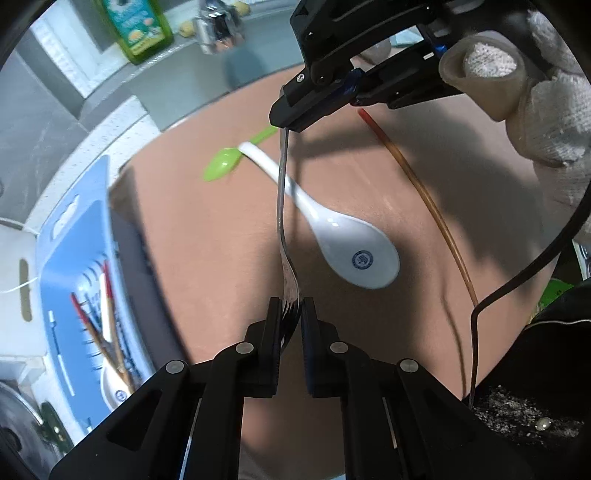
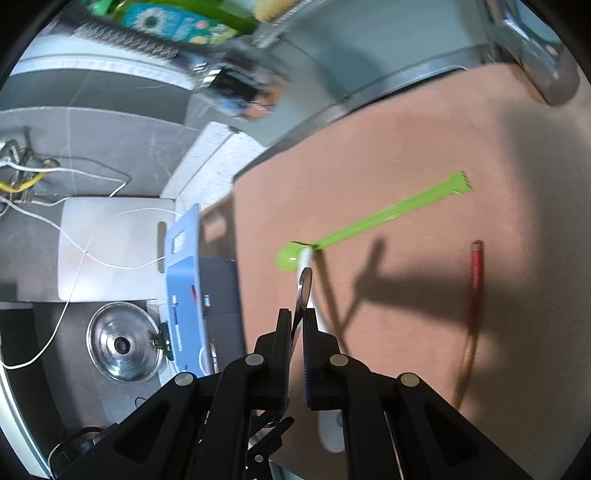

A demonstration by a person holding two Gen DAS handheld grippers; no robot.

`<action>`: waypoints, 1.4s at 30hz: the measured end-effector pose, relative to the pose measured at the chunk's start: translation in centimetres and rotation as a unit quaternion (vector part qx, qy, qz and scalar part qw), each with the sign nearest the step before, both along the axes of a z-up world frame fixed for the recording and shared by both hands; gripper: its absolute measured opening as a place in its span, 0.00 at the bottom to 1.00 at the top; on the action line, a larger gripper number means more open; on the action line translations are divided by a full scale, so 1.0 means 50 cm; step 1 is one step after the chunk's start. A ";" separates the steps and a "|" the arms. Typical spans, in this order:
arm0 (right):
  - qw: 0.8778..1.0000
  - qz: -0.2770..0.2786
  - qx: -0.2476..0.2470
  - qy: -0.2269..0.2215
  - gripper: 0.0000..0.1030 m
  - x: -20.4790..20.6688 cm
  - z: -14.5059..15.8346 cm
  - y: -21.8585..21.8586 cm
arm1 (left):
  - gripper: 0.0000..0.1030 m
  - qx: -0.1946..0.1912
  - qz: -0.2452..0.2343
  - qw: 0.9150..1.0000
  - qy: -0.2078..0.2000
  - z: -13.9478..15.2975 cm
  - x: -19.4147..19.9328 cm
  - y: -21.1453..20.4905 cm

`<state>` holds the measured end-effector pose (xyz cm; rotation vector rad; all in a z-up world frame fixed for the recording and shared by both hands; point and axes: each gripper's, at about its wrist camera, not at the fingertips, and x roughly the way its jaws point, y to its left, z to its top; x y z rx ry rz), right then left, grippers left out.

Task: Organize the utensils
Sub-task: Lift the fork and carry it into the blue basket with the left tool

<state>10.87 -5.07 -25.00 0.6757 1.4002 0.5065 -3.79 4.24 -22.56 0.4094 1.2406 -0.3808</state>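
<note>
Steel fork (image 1: 281, 221) lifted above the brown surface (image 1: 207, 229), left gripper (image 1: 291, 306) jaws pinching its tines, right gripper (image 2: 297, 317) jaws pinching its handle, white spoon (image 1: 351, 243) below, blue basket (image 1: 74, 266) off the surface's left edge

Black linkage fingers (image 1: 271, 332) w/ silver rivets, white knit glove (image 1: 550, 110) (black cable).

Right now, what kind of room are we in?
Most likely a kitchen. A chrome tap stands behind the board, a green dish-soap bottle sits on the ledge, and a shiny pot lid lies near a blue basket holding chopsticks.
</note>
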 end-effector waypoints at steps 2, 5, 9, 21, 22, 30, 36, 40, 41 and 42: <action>1.000 0.009 0.003 -0.012 0.05 -0.002 0.018 0.025 | 0.08 0.000 0.007 1.000 -0.005 0.012 -0.003 0.021; 0.999 0.027 0.006 -0.029 0.05 -0.006 0.043 0.070 | 0.08 -0.004 0.020 1.000 -0.008 0.027 -0.011 0.050; 0.997 0.061 0.011 -0.047 0.04 -0.014 0.070 0.154 | 0.05 -0.007 0.044 0.999 -0.019 0.046 -0.017 0.102; 0.992 0.111 -0.017 -0.058 0.05 0.007 0.055 0.329 | 0.04 -0.041 0.130 0.990 -0.022 0.036 0.016 0.252; 0.993 0.111 -0.013 -0.048 0.05 0.012 0.049 0.334 | 0.04 -0.045 0.132 0.990 -0.022 0.036 0.017 0.257; 0.992 0.120 -0.006 -0.024 0.04 0.033 0.039 0.320 | 0.04 -0.089 0.139 0.986 -0.015 0.059 0.018 0.245; 0.994 0.112 0.015 0.000 0.04 0.031 0.027 0.297 | 0.18 -0.070 0.096 0.993 -0.017 0.065 0.030 0.178; 0.994 0.109 0.030 -0.007 0.03 0.033 0.043 0.276 | 0.22 -0.044 0.094 0.994 -0.021 0.060 0.043 0.165; 0.993 0.109 0.032 -0.008 0.03 0.033 0.047 0.273 | 0.24 -0.041 0.100 0.994 -0.022 0.059 0.048 0.165; 0.993 0.109 0.035 -0.010 0.03 0.033 0.053 0.267 | 0.24 -0.041 0.104 0.993 -0.023 0.059 0.049 0.165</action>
